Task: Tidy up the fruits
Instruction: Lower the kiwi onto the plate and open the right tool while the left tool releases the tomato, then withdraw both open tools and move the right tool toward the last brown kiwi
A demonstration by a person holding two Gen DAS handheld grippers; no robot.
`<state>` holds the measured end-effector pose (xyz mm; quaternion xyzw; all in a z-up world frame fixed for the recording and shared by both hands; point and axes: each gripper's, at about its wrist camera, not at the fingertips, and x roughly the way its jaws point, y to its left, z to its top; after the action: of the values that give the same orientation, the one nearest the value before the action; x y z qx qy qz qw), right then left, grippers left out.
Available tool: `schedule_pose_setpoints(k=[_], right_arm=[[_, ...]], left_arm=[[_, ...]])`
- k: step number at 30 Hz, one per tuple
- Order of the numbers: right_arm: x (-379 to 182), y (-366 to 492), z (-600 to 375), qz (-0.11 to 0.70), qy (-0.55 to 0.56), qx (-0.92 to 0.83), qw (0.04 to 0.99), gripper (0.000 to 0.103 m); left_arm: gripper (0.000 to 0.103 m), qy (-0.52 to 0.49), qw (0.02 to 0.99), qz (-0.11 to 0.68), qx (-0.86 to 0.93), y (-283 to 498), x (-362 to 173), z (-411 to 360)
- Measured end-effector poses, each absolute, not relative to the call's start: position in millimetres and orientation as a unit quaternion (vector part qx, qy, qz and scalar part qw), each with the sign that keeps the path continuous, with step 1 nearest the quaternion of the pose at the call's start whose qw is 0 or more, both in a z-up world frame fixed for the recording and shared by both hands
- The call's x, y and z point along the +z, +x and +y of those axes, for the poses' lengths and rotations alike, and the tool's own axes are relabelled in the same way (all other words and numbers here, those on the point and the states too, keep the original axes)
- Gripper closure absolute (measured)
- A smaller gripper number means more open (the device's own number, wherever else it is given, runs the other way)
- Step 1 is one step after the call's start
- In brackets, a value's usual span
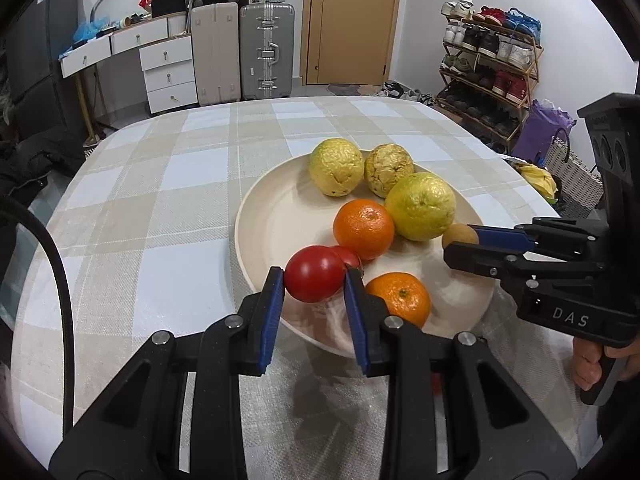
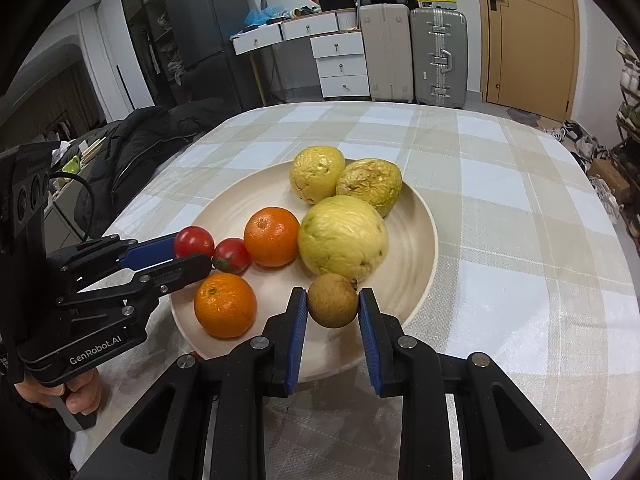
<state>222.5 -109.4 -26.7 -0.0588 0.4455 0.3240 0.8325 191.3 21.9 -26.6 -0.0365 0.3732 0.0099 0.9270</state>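
Note:
A cream plate [image 1: 268, 216] [image 2: 416, 248] on the checked tablecloth holds three wrinkled yellow-green fruits [image 1: 420, 206] [image 2: 344, 236], two oranges [image 1: 363, 229] [image 2: 225, 305] and a second small tomato [image 1: 348, 255] [image 2: 233, 255]. My left gripper [image 1: 314, 276] [image 2: 192, 252] is shut on a red tomato [image 1: 314, 274] [image 2: 193, 241] just over the plate's near-left rim. My right gripper [image 2: 333, 306] [image 1: 460, 246] is shut on a small brown round fruit [image 2: 332, 301] [image 1: 459, 235] above the plate's near-right side.
The tablecloth [image 1: 160, 216] spreads wide to the left of the plate and behind it. Beyond the table stand suitcases [image 1: 266, 50], white drawers [image 1: 170, 74], a shoe rack [image 1: 490, 56] and a door. A dark jacket [image 2: 140, 148] lies beside the table's left edge.

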Motion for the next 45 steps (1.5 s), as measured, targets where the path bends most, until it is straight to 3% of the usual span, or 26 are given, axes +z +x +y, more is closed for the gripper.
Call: schedule_pose_setpoints(k=[27,30,32,34,36,40,45], right_arm=[[-23.1,209.9,-110.9,0.422,-0.075,0.306,0.85,0.073],[-14.1,200.0,-121.9,0.411,-0.065,0.306,0.857,0.058],[-8.2,190.4,-128.9,0.395,-0.066,0.3,0.866,0.033],[-4.4,182.7,-133.8,0.388,-0.071,0.292,0.871,0.012],[-1.5,173.8,-140.0,0.38,-0.07,0.286,0.877,0.009],[0.2,164.0,-146.8,0.381,-0.061,0.29,0.876,0.0],[0.5,163.1,-153.4,0.387,-0.039,0.297,0.872,0.0]], left_arm=[[0.074,-0.012,0.92,0.392,0.015,205.9,-30.7,12.7],[0.061,-0.015,0.924,0.382,0.013,194.8,-24.3,12.8],[0.028,-0.018,0.928,0.372,0.02,184.9,-18.7,14.3],[0.016,-0.025,0.936,0.351,0.021,171.1,-11.9,15.6],[0.016,-0.031,0.939,0.341,0.019,159.5,-6.3,17.2],[0.001,-0.041,0.944,0.325,0.036,136.9,0.0,16.9],[0.001,-0.033,0.947,0.318,0.042,116.0,5.5,10.2]])
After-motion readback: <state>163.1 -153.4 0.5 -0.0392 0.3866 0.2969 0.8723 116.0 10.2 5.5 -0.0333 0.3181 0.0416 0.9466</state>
